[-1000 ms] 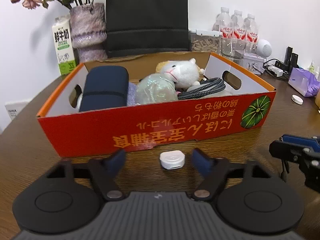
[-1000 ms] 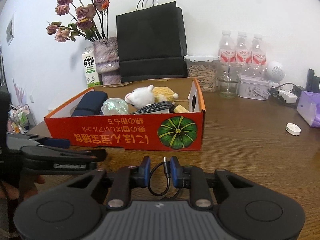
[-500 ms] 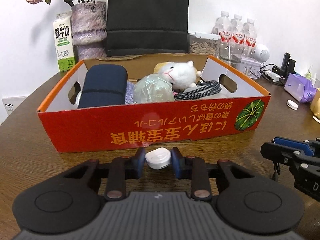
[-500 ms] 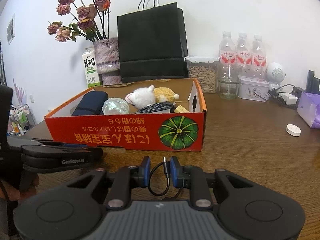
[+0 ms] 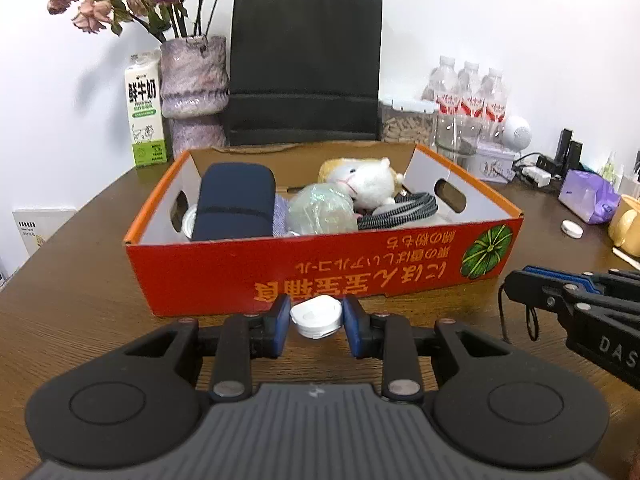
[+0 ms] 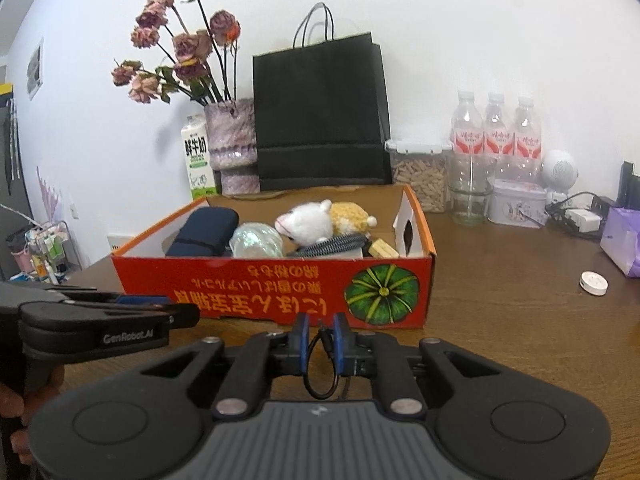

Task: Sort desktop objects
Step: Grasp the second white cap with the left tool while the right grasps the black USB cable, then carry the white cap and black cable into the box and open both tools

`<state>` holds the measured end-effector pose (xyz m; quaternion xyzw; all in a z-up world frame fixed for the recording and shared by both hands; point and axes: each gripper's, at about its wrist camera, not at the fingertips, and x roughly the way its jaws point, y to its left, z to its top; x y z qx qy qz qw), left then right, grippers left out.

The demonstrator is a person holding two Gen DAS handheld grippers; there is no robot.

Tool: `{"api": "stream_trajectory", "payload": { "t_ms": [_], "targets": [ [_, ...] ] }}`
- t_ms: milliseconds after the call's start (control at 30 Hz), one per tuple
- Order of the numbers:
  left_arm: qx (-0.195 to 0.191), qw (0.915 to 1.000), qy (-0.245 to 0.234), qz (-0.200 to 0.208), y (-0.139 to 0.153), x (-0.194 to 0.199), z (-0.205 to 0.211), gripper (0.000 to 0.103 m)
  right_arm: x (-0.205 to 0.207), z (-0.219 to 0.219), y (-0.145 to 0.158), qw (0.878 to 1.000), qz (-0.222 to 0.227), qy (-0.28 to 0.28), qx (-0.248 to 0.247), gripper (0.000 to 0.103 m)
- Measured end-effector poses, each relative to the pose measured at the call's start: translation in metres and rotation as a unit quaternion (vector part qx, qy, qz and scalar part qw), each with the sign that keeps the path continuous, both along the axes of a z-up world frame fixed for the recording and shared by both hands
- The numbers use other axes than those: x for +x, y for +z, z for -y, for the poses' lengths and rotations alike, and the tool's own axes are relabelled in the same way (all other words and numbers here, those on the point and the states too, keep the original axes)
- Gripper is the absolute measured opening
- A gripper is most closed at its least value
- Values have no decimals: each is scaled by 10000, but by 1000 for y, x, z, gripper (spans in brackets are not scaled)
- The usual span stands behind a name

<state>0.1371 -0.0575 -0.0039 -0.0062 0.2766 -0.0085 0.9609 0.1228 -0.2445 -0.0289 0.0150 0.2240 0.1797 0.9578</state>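
Left gripper (image 5: 316, 326) is clamping my white case (image 5: 317, 316), while right gripper (image 6: 320, 338) is pinching a black cable (image 6: 320, 376), jaws just closing. Directly ahead, the red box (image 5: 340, 268) wall is blocking both; beyond it, a plush toy (image 5: 370, 182).

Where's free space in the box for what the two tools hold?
Inside the orange box, bare cardboard shows only along the back wall, behind the navy case and plush toy. The middle is packed: wrapped ball, coiled cable. Open table lies right of the box, before the white disc.
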Motion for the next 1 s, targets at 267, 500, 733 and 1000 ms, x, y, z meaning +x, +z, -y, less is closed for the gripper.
{"api": "stream_trajectory", "payload": {
  "t_ms": [267, 500, 733, 1000],
  "targets": [
    [-74, 9993, 50, 352, 19, -13, -15, 29, -3, -3, 18, 9995, 251, -50, 159, 10],
    [-146, 9976, 69, 671, 38, -8, -25, 29, 6, -7, 51, 9977, 640, -83, 184, 10],
    [-231, 9952, 106, 943, 53, 13, -33, 29, 35, -16, 80, 9947, 975, -143, 294, 10],
    [-317, 9939, 124, 1048, 53, 50, -41, 29, 84, -30, 77, 9952, 891, -144, 369, 10]
  ]
}}
